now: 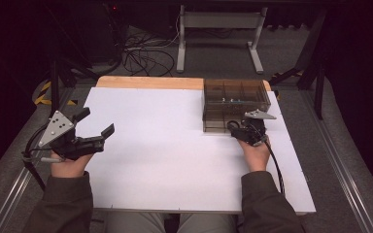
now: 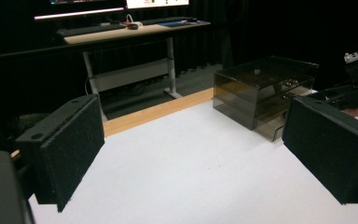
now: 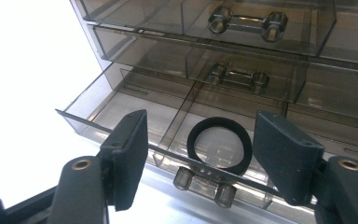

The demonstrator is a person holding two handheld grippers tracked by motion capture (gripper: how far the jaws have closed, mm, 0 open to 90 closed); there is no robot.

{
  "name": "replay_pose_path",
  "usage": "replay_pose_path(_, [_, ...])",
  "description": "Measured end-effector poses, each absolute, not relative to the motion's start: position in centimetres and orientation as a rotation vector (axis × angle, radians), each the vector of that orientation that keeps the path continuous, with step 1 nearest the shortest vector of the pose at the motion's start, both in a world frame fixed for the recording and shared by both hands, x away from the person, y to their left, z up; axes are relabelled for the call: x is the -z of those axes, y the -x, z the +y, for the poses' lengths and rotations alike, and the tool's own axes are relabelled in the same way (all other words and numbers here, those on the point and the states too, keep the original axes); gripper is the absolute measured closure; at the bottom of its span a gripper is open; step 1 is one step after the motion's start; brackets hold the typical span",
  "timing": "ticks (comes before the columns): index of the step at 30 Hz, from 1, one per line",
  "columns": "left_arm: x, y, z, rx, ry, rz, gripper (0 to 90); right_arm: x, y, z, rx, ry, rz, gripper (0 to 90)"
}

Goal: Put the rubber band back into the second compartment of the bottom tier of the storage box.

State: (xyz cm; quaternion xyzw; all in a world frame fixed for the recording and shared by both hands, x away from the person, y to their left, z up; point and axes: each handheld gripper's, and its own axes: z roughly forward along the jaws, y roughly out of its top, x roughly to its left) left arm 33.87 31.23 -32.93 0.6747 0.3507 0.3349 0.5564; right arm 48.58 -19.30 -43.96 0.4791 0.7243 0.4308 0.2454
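High view: the smoky transparent plastic drawer cabinet stands at the far right corner of the white table. The right gripper sits at its near side, over the pulled-out bottom drawer. The left gripper hovers near the table's left edge, well apart.

Left gripper view: its black padded jaws stand wide apart with only bare table between them; the cabinet shows off to the right.

Right gripper view: a black rubber ring lies flat in the middle compartment of the open drawer, just behind its clear front wall and knobbed handle. The jaws stand apart on either side, pads not touching it, holding nothing. By my reading, the ring has been released into the drawer; next would be drawing back and pushing the drawer shut by its front, squarely.
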Motion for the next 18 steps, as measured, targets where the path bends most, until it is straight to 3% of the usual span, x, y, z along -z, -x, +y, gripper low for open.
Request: replay_pose_path(18, [32.8,-33.8,31.2,-0.786,-1.588,0.825,6.4,43.4,-47.1,-19.2,-1.205,-1.309,1.996,25.9])
